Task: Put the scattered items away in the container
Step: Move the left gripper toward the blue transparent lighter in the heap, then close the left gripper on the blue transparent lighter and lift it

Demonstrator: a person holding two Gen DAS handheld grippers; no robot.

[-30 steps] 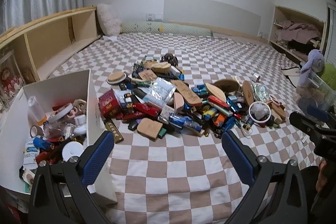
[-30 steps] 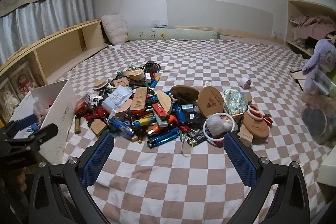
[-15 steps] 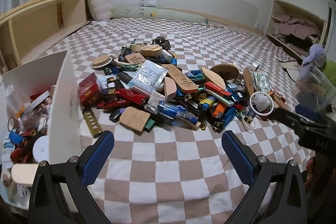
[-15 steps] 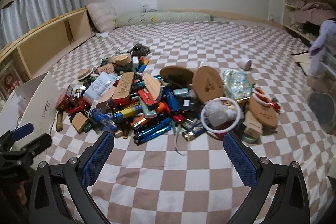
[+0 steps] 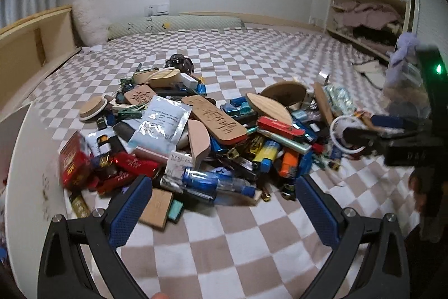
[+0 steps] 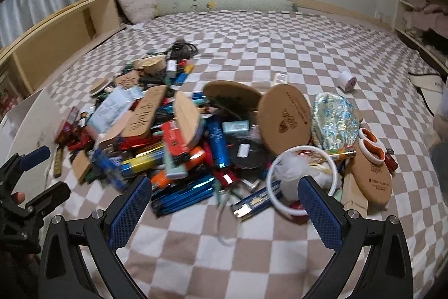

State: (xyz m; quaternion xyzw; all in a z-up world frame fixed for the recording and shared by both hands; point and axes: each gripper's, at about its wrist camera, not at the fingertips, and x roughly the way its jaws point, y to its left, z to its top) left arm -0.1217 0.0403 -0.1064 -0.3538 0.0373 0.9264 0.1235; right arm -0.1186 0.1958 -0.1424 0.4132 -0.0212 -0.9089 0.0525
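Observation:
A pile of scattered items (image 5: pixel 212 131) lies on the checked bedspread: lighters, wooden tags, a red box (image 5: pixel 73 162), a silver sachet (image 5: pixel 161 123), a white ring (image 6: pixel 301 181). The pile also shows in the right wrist view (image 6: pixel 196 136). The white container (image 5: pixel 25 175) stands at the pile's left edge; it shows in the right wrist view too (image 6: pixel 30 119). My left gripper (image 5: pixel 224 206) is open and empty, low at the pile's near edge. My right gripper (image 6: pixel 224 203) is open and empty, just before the blue lighters (image 6: pixel 182 194).
A wooden shelf unit (image 5: pixel 33 44) runs along the left wall. A pillow (image 5: pixel 89 21) and a bolster (image 5: pixel 173 24) lie at the far end. A small tape roll (image 6: pixel 346 81) sits apart at the right. A plush toy (image 5: pixel 403 58) and shelves stand at the right.
Both grippers have moved forward and down toward the pile, which now looms larger. The container has slid to the left edge of the left wrist view.

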